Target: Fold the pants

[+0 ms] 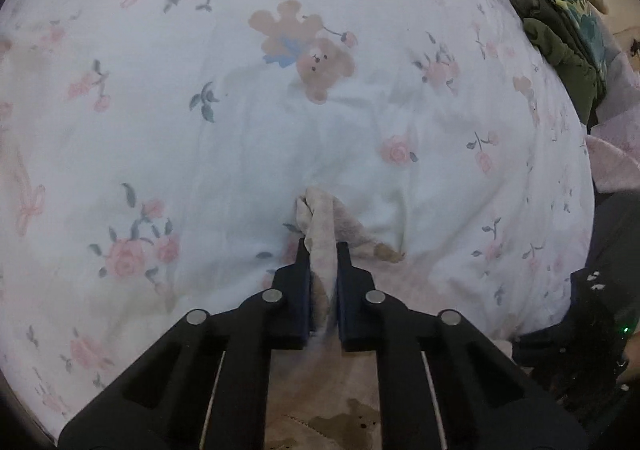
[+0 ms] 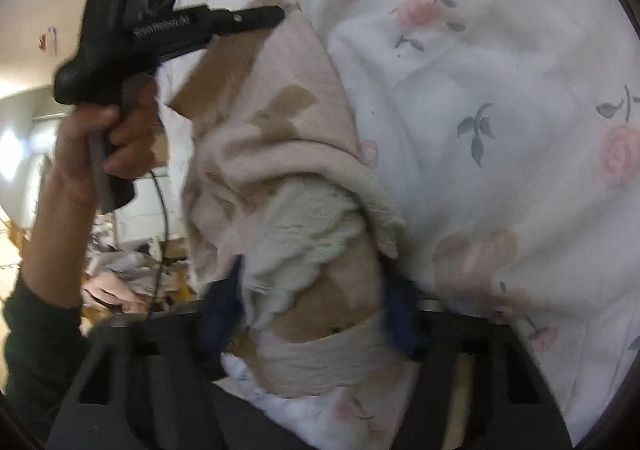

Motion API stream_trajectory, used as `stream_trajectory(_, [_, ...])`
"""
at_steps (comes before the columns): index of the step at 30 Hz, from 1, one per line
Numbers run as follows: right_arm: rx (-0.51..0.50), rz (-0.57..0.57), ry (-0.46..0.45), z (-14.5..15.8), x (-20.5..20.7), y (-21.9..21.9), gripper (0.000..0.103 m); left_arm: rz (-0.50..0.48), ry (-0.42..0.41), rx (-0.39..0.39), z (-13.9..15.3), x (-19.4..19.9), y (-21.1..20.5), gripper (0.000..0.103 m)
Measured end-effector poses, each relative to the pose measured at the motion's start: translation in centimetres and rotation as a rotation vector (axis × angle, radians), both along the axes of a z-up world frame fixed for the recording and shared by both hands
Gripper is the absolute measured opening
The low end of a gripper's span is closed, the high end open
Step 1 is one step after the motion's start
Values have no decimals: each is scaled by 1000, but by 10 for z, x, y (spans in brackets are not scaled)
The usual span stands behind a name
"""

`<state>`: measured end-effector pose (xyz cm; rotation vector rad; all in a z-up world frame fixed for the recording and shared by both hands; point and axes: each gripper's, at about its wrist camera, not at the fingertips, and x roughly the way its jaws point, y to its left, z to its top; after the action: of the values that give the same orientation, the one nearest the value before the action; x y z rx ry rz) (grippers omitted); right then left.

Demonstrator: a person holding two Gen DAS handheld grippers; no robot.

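White floral bedspread (image 1: 160,109) under everything. Left gripper (image 1: 323,250) clamped on beige pants (image 1: 320,226); right gripper (image 2: 316,310) holds bunched pants (image 2: 276,137), grip blurred, appears clamped.

Fuzzy beige cloth pants (image 2: 288,121), smooth cotton bedsheet (image 1: 200,89), matt plastic left claw (image 1: 323,250)

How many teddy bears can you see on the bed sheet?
2 in the left wrist view. One big teddy bear is printed near the middle of the sheet; a smaller teddy bear sits toward its right edge. More may hide under the pants or folds.
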<state>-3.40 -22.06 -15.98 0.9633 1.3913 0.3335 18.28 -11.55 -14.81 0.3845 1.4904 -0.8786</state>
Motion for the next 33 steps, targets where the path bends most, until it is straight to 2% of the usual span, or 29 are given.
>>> stream_trajectory(1, [-12,-1,-15,4,-2,-1,34,-1,-24,-3,5,-3,3,6])
stream_trajectory(4, [-35,23,-109,28,-2,0,32,101,-35,-112,33,-3,32,6])
stream_trajectory(7, [-40,86,-160,54,7,-3,32,151,-73,-125,57,-3,59,6])
stream_trajectory(10, [-64,149,-210,81,36,-19,31,300,-132,-124,78,-1,93,6])
stream_trajectory(13, [-99,213,-239,94,91,-34,31,550,-142,-95,85,-6,125,6])
stream_trajectory(14, [-115,226,-248,96,112,-36,31,632,-136,-102,87,-8,136,6])
stream_trajectory(16, [-146,258,-259,92,166,-40,31,683,-169,-116,88,-7,140,6])
stream_trajectory(17, [-147,267,-259,89,181,-41,32,698,-180,-106,85,-4,142,6])
stream_trajectory(19, [-175,286,-238,73,218,-41,32,780,-162,-108,73,6,153,8])
stream_trajectory(21, [-253,271,-218,56,233,-46,38,839,-182,-95,59,15,157,12])
stream_trajectory(22, [-293,263,-199,51,241,-44,45,854,-200,-63,54,19,159,13])
stream_trajectory(24, [-326,219,-218,48,244,-52,52,861,-209,-25,49,26,160,17])
stream_trajectory(26, [-287,158,-227,47,237,-66,67,889,-231,-28,52,33,172,33])
stream_trajectory(27, [-261,140,-220,45,234,-74,70,904,-241,-28,55,33,179,55])
stream_trajectory(28, [-257,118,-207,43,229,-80,72,927,-248,-31,56,34,185,66])
stream_trajectory(30, [-289,65,-170,41,219,-87,72,932,-212,-44,57,33,189,66])
stream_trajectory(31, [-283,23,-159,43,206,-93,72,916,-151,-63,55,31,188,66])
stream_trajectory(33, [-241,12,-139,46,183,-93,72,888,-58,-86,56,20,185,66])
